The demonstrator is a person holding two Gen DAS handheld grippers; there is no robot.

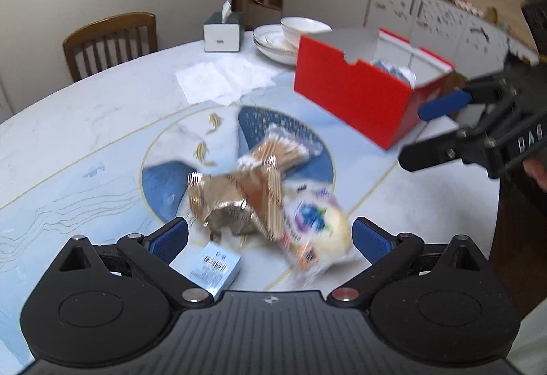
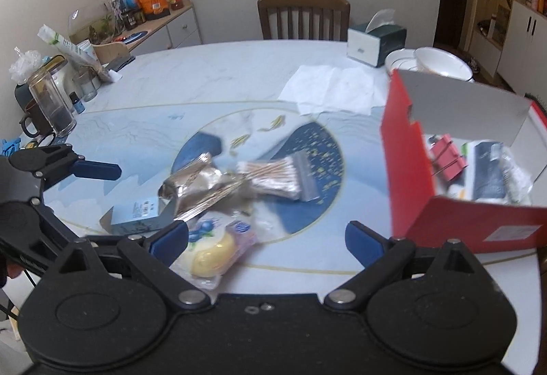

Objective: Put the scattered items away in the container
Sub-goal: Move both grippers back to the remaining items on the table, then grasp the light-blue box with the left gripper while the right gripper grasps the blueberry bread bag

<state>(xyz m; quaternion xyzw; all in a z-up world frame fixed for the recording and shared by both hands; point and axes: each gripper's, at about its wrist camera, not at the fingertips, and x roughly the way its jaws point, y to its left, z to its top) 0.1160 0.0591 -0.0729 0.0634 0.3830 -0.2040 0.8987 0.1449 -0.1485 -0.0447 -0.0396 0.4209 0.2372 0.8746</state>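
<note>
A red open box (image 1: 355, 98) (image 2: 407, 166) stands on the table and holds pink clips (image 2: 446, 157) and packets. Scattered at the table's middle lie a shiny foil packet (image 1: 232, 200) (image 2: 195, 183), a bag of cotton swabs (image 1: 283, 149) (image 2: 277, 176), a wrapped bun with a blueberry print (image 1: 321, 228) (image 2: 213, 245) and a small pale blue carton (image 1: 215, 267) (image 2: 136, 210). My left gripper (image 1: 270, 238) is open and empty just above the foil packet and bun. My right gripper (image 2: 266, 238) is open and empty between the bun and the box.
White napkins (image 1: 222, 80) (image 2: 335, 91), a tissue box (image 1: 224, 31) (image 2: 376, 39) and stacked white bowls (image 1: 290, 36) (image 2: 434, 63) sit at the far side. A glass jar (image 2: 51, 108), mug and bottles crowd the table's left edge. A wooden chair (image 2: 304, 15) stands behind.
</note>
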